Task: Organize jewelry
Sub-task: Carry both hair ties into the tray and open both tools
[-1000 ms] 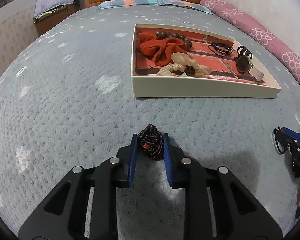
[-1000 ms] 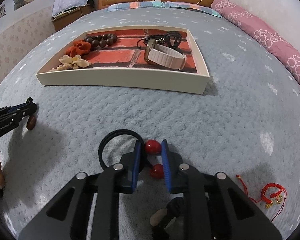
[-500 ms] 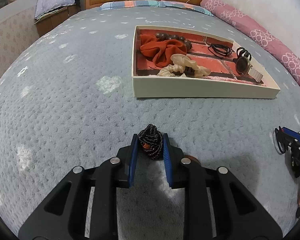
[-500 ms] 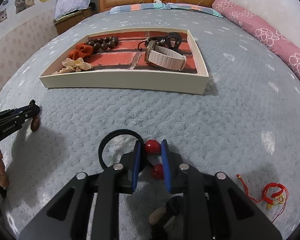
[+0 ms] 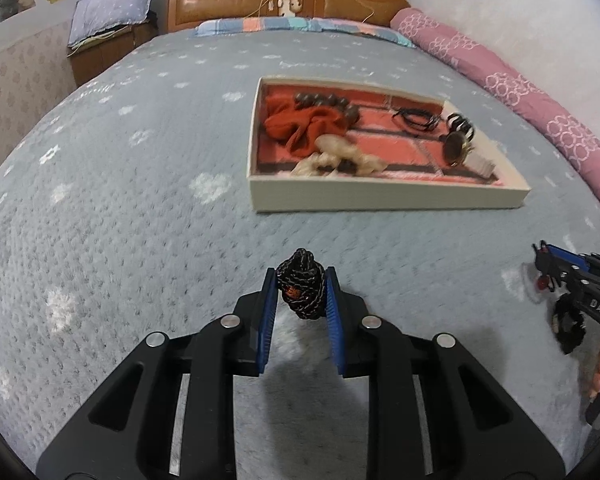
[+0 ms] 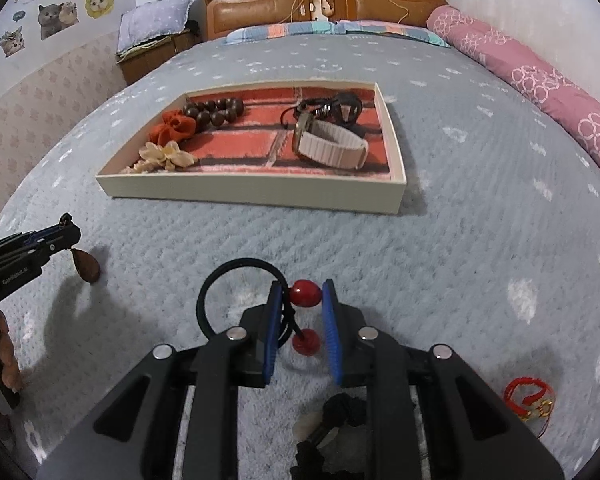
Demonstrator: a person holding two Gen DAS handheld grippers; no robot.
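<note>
My left gripper (image 5: 300,280) is shut on a black braided cord bundle (image 5: 302,294) and holds it above the grey bedspread. In the right wrist view that same gripper (image 6: 62,234) shows at the left edge, with a brown pendant (image 6: 86,266) dangling under it. My right gripper (image 6: 304,294) is shut on a red bead (image 6: 306,294) of a black hair tie (image 6: 220,276); a second red bead (image 6: 306,340) hangs behind it. The cream tray (image 6: 260,194) (image 5: 380,198) lies ahead of both and holds scrunchies, brown beads, black cords and a watch (image 6: 332,144).
A red string bracelet (image 6: 528,396) lies on the bedspread at the lower right of my right gripper. A black fuzzy item (image 6: 340,412) sits under that gripper's body. A pink bolster (image 5: 520,92) runs along the right wall, and a wooden headboard (image 5: 288,4) stands at the far end.
My left gripper has risen with the braided cord, and the brown pendant now dangles above the bedspread. The right gripper keeps its hold on the red bead and has hardly moved.
</note>
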